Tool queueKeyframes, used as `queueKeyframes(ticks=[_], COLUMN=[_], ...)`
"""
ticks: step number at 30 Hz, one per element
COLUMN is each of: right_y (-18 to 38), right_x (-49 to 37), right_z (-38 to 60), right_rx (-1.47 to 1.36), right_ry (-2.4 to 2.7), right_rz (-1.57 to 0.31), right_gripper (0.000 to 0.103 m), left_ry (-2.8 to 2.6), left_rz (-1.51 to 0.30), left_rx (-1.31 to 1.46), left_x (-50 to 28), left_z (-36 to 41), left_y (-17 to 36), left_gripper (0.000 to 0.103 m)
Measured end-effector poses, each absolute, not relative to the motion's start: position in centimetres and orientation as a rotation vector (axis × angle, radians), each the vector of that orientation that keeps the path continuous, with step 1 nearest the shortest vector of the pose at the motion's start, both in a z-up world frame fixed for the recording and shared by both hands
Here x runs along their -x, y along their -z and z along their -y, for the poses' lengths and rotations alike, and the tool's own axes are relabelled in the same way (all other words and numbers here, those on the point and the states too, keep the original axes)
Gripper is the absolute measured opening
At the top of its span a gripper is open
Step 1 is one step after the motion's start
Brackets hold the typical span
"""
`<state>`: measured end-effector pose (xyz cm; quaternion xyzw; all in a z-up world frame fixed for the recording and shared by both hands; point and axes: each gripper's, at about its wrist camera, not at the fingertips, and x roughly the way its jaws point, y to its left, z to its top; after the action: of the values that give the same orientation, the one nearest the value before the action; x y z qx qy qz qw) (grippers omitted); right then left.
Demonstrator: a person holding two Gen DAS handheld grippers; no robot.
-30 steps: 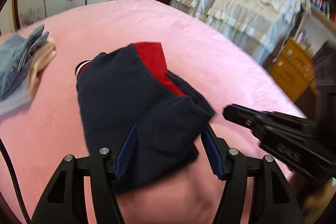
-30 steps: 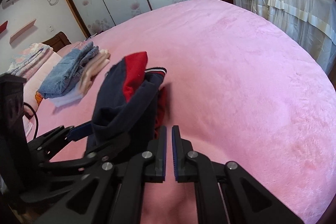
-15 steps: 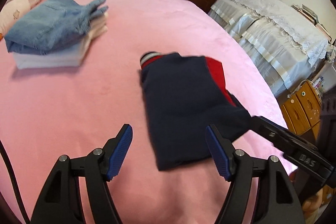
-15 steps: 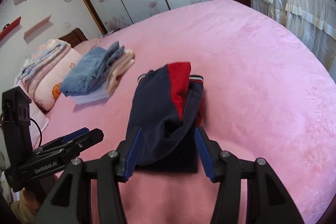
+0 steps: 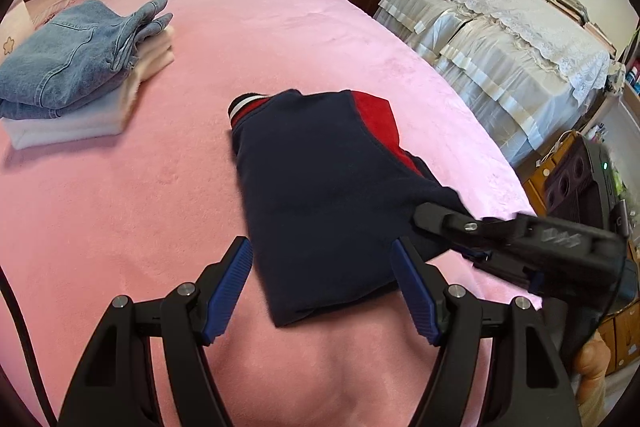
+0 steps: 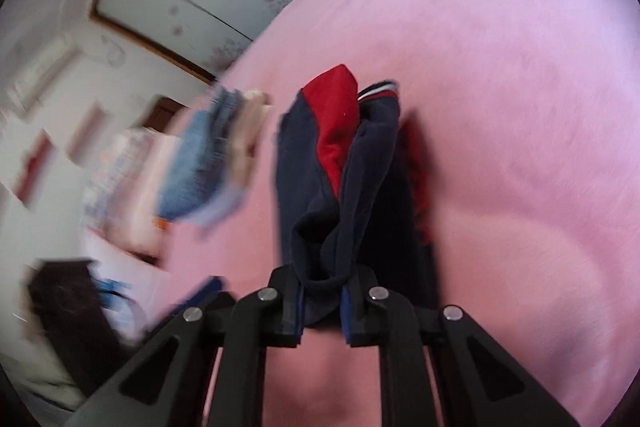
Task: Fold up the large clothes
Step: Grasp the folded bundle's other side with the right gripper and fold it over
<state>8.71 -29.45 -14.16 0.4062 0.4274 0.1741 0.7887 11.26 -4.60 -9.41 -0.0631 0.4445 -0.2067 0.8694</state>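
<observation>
A folded navy and red garment [image 5: 324, 183] lies on the pink bed cover [image 5: 120, 195]. My left gripper [image 5: 326, 289] is open, its blue pads either side of the garment's near edge, not gripping it. My right gripper [image 6: 322, 301] is shut on the garment's near right corner [image 6: 324, 259], which bunches up between the pads. In the left wrist view the right gripper [image 5: 516, 247] reaches in from the right onto that corner. The right wrist view is motion blurred.
A stack of folded clothes with blue jeans on top [image 5: 76, 67] lies at the far left of the bed, also seen blurred in the right wrist view [image 6: 208, 163]. A second bed with a lace cover [image 5: 504, 39] and wooden drawers [image 5: 560, 163] stand to the right.
My right gripper has closed on the garment's corner; half a second ago it was open around it. My left gripper stays open and has come closer to the garment's near edge.
</observation>
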Motion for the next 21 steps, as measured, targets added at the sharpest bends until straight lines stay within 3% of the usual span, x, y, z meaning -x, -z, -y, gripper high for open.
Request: queueKeyframes(ticks=[3,11,15,18,21], right_y=[15.2,22.9,23.6,21.8,19.0], right_x=[-8.2,-7.9,-7.7,-7.9,-8.0], right_z=[30.1,31.6,31.4,30.8,30.3], right_rx=[-1.014,-1.053,-1.043,-0.932,-0.764], right_ry=[-0.422,-0.282,-0.281,-0.274,-0.242], right_rz=[-0.9,-1.04,-1.029,-1.035,-1.059], right_gripper=[0.013,0.012,0.011,0.018,0.036], left_ry=[0.43,0.423,0.417,0.422,0.428], left_rz=[-0.922,-0.943,-0.982,-1.009,-0.992], left_rx=[0.14,0.081,0.03,0.015,-0.002], left_x=[-11.6,-13.1,-14.1,-14.5,-14.3], left_z=[4.6,6.2,7.8,8.2,8.1], left_y=[9.3,10.8,12.7,13.5,13.0], left_gripper=[0.07,0.07,0.07,0.07,0.07])
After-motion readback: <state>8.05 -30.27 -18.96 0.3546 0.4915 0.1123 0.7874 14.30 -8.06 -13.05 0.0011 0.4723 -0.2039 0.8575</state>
